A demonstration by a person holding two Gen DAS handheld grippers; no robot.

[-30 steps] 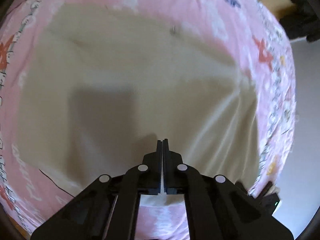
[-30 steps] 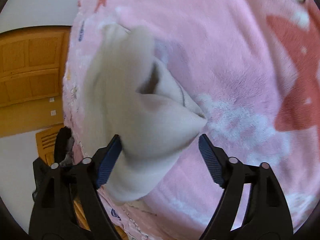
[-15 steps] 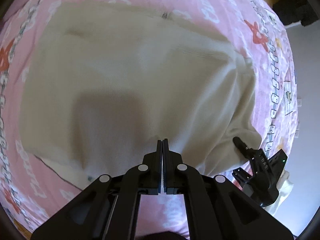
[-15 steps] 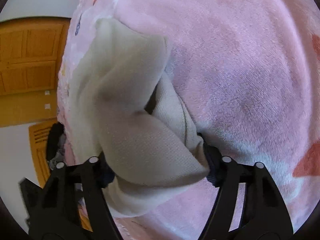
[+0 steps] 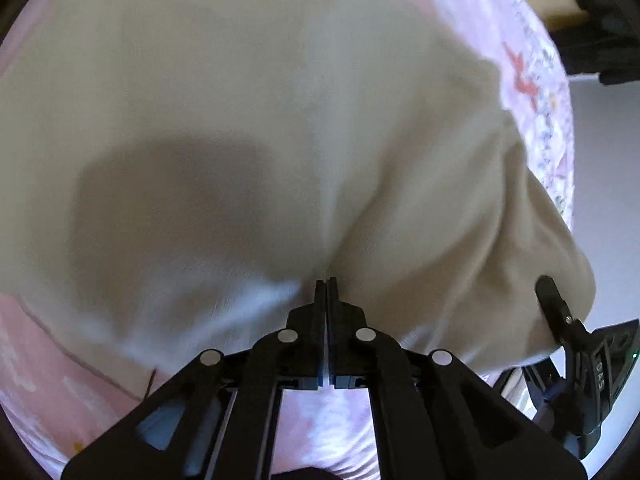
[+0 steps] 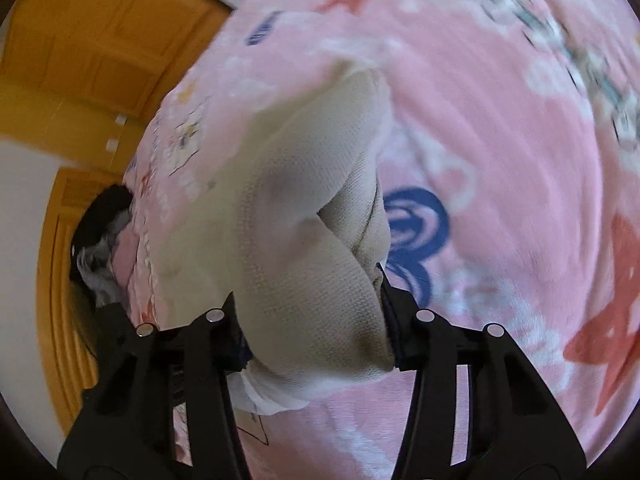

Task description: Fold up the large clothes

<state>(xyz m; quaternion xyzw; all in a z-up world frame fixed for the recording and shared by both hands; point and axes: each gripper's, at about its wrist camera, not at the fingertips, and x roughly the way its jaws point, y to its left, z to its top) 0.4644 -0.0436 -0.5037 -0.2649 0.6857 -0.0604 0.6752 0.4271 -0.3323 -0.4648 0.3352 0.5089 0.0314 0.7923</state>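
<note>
A large cream knit garment lies spread on a pink patterned blanket. My left gripper is shut, its tips at the garment's near edge, where the cloth puckers; whether cloth is pinched I cannot tell. In the right wrist view my right gripper is closed on a thick bunched fold of the garment and holds it lifted over the blanket. The right gripper also shows in the left wrist view, at the garment's right corner.
The blanket's edge drops off at the right in the left wrist view. An orange wooden door and dark clothing stand beyond the bed edge. Dark furniture is at the far right.
My right gripper has closed on the bunched fold and lifted it. My left gripper moved closer in over the garment, which now fills its view; its jaws stayed shut.
</note>
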